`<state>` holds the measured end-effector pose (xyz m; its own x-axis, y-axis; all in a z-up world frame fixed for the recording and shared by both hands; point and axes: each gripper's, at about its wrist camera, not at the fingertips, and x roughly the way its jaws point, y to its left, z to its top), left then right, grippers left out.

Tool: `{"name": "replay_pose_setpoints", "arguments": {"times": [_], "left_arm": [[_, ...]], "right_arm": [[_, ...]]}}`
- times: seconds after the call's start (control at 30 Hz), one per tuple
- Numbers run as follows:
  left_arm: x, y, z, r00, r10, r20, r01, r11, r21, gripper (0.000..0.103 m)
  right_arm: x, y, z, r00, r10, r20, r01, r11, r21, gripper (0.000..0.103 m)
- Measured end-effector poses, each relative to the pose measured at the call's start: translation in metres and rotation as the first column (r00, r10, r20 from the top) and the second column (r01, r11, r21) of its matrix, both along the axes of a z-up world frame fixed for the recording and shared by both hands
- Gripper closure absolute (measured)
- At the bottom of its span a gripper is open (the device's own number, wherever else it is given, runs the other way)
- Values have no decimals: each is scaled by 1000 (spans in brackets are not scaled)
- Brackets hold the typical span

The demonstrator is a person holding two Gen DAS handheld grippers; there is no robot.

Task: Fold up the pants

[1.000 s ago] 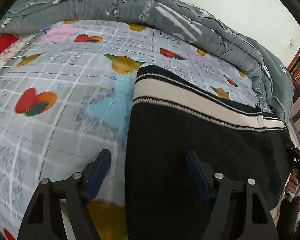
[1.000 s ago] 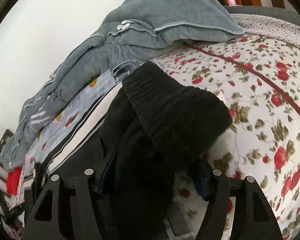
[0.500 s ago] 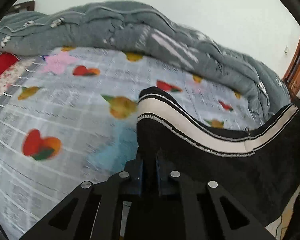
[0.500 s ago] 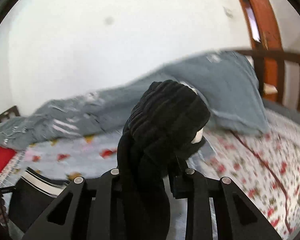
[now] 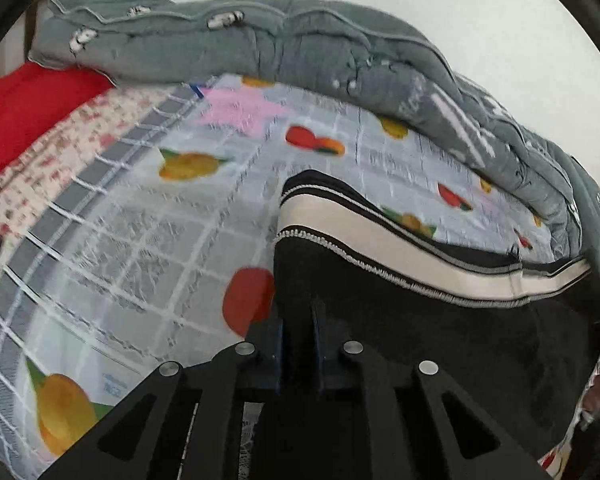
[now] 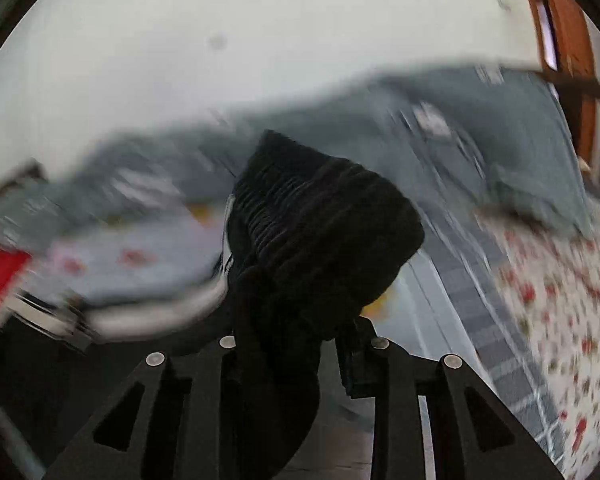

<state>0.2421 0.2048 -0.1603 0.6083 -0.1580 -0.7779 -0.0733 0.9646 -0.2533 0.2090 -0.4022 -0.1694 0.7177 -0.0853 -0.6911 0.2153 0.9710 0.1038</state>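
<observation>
Black pants with a cream side stripe hang over the fruit-print sheet. My left gripper pinches the pants' near edge. Its jaws are easing open a little, but the blue pads still press on the cloth. In the right wrist view my right gripper holds a bunched ribbed band of the pants raised above the bed. Those jaws are also opening slightly with the thick cloth still pressed between them. The cloth hides the right fingertips.
A rolled grey quilt lies along the far side of the bed by the white wall. A red pillow and a floral sheet lie at the bed's ends. A wooden bed frame stands at the far right.
Both grippers went from open around the pants to shut on them. They then lifted the cloth off the bed and carried it sideways; the right wrist rolled.
</observation>
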Motion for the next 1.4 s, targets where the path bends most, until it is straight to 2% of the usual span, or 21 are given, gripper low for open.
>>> {"name": "replay_pose_setpoints", "arguments": {"times": [0.07,0.13,0.17,0.23,0.27,0.4,0.47,0.6,0.67,0.73,0.93,1.1,1.2,1.3,1.4], "left_arm": [[-4,-5,-6,1000,-15,-3,15,1000,13,81],[-10,-8,-10,1000,-20,-24,20,999,33,74],[-13,-7,-11,999,-27,-29,28,999,26,71],[-24,-3,-13,999,-28,-27,28,1000,7,53],[-30,0,-14,999,-26,-24,26,1000,1,51],[-65,11,-21,999,-50,17,52,993,-101,50],[-67,9,-22,997,-67,37,71,989,-132,50],[-36,-4,-27,998,-63,19,66,984,-164,50],[-22,-13,-29,999,-43,4,43,987,-153,50],[-23,-15,-27,999,-38,-2,37,988,-152,50],[-72,-6,-28,996,-88,14,89,970,-228,51],[-120,3,-35,996,-75,50,87,935,-343,51],[-132,5,-38,997,-56,60,75,920,-386,50],[-140,1,-39,997,-45,61,65,921,-385,49],[-130,-5,-37,998,-45,43,58,925,-377,41]], "right_arm": [[-3,-17,-23,997,-32,-64,35,998,47,60],[-12,-24,-24,997,-26,-76,32,997,72,57],[-18,-23,-21,996,-27,-80,32,998,53,54],[-31,-19,-15,996,-27,-89,26,1000,-11,51],[-39,-16,-11,995,-25,-93,21,999,-39,51],[-71,-4,6,994,-22,-103,12,995,-95,51],[-79,-4,11,995,-30,-99,20,994,-104,51],[-89,9,26,995,-37,-90,27,994,-108,51],[-94,17,35,997,-31,-71,24,995,-101,51],[-97,25,41,998,-20,-62,15,997,-81,51],[-104,54,41,998,33,-50,-36,997,-63,51],[-107,70,38,996,84,-42,-85,996,-22,51],[-111,77,40,994,108,-36,-109,993,-35,51],[-117,76,42,991,133,-22,-133,991,-16,51],[-120,72,39,989,144,-25,-144,990,2,51]]}}
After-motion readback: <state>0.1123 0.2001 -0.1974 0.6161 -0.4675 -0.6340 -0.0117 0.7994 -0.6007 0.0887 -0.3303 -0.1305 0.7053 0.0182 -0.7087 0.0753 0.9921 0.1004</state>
